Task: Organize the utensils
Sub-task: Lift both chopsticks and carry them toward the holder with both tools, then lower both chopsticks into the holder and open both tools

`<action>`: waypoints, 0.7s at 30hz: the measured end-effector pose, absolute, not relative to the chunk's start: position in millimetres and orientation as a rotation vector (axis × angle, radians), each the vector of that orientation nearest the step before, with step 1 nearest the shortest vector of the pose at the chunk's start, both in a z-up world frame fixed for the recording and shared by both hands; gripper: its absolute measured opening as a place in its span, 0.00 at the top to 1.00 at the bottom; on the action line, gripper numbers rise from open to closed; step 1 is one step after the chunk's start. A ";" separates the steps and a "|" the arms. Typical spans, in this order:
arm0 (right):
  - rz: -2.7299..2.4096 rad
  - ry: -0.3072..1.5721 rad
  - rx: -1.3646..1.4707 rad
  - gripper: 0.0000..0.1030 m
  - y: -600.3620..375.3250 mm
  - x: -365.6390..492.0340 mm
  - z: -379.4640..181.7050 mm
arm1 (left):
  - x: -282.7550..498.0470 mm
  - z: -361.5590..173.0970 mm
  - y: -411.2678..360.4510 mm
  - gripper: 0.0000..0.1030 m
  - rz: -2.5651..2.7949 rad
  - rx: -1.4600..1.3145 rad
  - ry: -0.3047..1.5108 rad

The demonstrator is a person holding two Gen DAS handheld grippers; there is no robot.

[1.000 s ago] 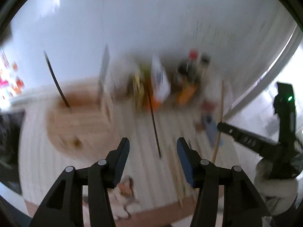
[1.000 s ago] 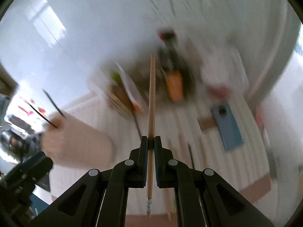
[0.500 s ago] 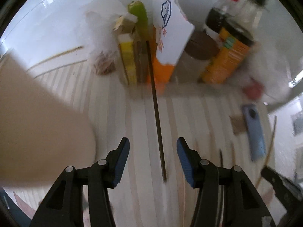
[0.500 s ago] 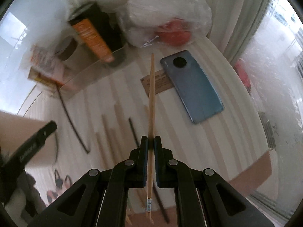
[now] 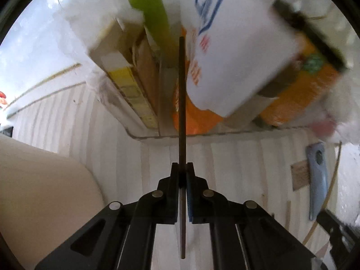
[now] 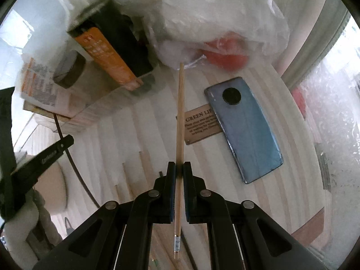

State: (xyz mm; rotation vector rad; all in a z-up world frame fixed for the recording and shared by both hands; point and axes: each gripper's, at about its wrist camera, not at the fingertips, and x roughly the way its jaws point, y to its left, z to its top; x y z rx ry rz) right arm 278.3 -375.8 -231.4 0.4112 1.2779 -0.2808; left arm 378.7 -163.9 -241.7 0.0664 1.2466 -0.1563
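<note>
In the left wrist view, your left gripper (image 5: 182, 168) has just been closing, and now its jaws are clamped on a dark chopstick (image 5: 181, 94). The long axis of this stick runs along the fingers, straight away from the camera. Its far end points to the crowded clear tray (image 5: 144, 136) with a white carton (image 5: 238, 51), a yellow box (image 5: 132, 94) and an orange bottle (image 5: 299, 94); its near end comes out behind the pads, toward the camera. Under it is the white slatted table (image 5: 243, 162). At the left a beige round object (image 5: 45, 193) fills the corner, so there is little room on that side. At the right lies a blue phone (image 5: 317, 180), and the space between it and the gripper is free.

In the right wrist view, your right gripper (image 6: 177, 171) is clenched on a light wooden chopstick (image 6: 180, 117). It also lies along the fingers, with the far tip just before the white plastic bag (image 6: 213, 22) and the banded end near the camera. The phone (image 6: 245, 128) rests on a small brown card (image 6: 198, 128), just right of the stick. More sticks (image 6: 126, 175) lie on the slats at the left of the gripper. The left gripper (image 6: 42, 157) shows at the left edge, with its dark chopstick (image 6: 67, 148). The round rim of the table (image 6: 315, 222) curves at the right.
</note>
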 end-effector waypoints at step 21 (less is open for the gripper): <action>-0.205 0.940 0.426 0.94 -308.4 239.5 -57.3 | 278.9 -35.3 -97.4 0.97 -0.407 -0.070 0.902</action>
